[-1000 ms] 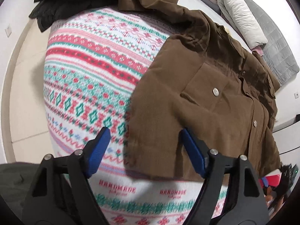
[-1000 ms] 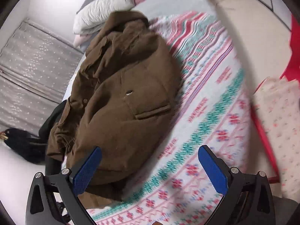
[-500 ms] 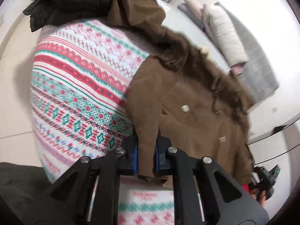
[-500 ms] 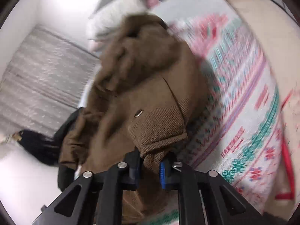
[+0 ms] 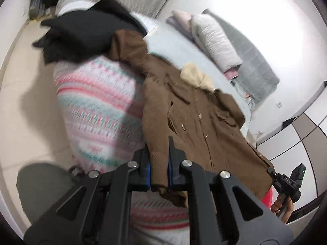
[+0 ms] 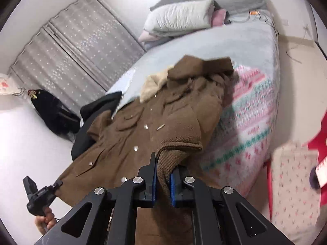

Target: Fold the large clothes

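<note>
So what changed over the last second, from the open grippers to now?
Both grippers closed on the brown coat's hem: left gripper at one corner, right gripper at the other. The hem has come up off the patterned blanket. Black clothes and pillows stayed put.

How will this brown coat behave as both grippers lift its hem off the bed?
The brown coat will probably sag between the left gripper and right gripper: the cloth already drapes and curls at the hem. Its thick ribbed fabric and fleece lining suggest it is fairly heavy. The buttons may snag the patterned blanket.
</note>
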The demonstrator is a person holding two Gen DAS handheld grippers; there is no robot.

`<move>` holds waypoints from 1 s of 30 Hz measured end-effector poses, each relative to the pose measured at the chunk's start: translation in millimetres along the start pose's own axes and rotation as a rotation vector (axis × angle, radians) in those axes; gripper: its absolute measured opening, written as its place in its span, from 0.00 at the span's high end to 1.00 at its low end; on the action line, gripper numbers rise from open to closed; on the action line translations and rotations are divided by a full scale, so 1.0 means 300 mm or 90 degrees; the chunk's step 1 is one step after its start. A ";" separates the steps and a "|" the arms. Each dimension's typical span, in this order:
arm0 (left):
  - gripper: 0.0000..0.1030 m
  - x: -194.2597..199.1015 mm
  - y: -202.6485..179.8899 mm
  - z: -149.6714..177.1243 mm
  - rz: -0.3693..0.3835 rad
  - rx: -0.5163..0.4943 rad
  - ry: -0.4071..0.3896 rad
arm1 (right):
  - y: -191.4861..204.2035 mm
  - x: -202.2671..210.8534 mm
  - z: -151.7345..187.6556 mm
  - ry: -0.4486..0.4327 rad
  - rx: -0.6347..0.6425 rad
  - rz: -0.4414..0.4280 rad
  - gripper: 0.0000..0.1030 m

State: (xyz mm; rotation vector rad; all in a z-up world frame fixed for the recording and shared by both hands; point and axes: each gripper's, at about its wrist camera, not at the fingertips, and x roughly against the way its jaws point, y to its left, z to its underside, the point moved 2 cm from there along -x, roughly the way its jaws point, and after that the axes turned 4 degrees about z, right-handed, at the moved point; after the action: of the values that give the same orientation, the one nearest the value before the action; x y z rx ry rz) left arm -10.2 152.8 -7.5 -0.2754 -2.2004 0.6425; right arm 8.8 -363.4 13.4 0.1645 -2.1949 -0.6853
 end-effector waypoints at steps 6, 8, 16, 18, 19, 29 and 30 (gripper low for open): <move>0.86 -0.162 0.079 0.083 -0.089 0.002 0.081 | -0.089 -0.156 0.093 0.071 -0.002 0.097 0.91; 0.86 -0.145 0.072 0.082 -0.088 -0.005 0.073 | -0.104 -0.164 0.109 0.077 -0.004 0.109 0.91; 0.74 -0.087 0.053 0.065 -0.106 -0.050 0.066 | -0.052 -0.112 0.120 0.050 0.056 0.160 0.78; 0.66 -0.049 0.056 0.037 -0.110 -0.047 0.040 | -0.041 -0.114 0.116 0.055 0.082 0.195 0.75; 0.61 -0.032 0.053 0.023 -0.115 -0.050 0.026 | -0.031 -0.104 0.114 0.054 0.095 0.202 0.71; 0.33 -0.123 -0.024 -0.052 -0.166 -0.131 -0.006 | 0.028 -0.044 0.045 -0.029 0.146 0.232 0.10; 0.33 -0.167 0.003 -0.042 -0.176 -0.123 0.014 | 0.010 -0.073 0.049 -0.027 0.148 0.225 0.08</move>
State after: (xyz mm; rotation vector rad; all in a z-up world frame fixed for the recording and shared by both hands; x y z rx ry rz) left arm 31.8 138.2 -33.7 -0.0729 -2.2284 0.2755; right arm 12.7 -347.6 -7.3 -0.1189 -2.2613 -0.2394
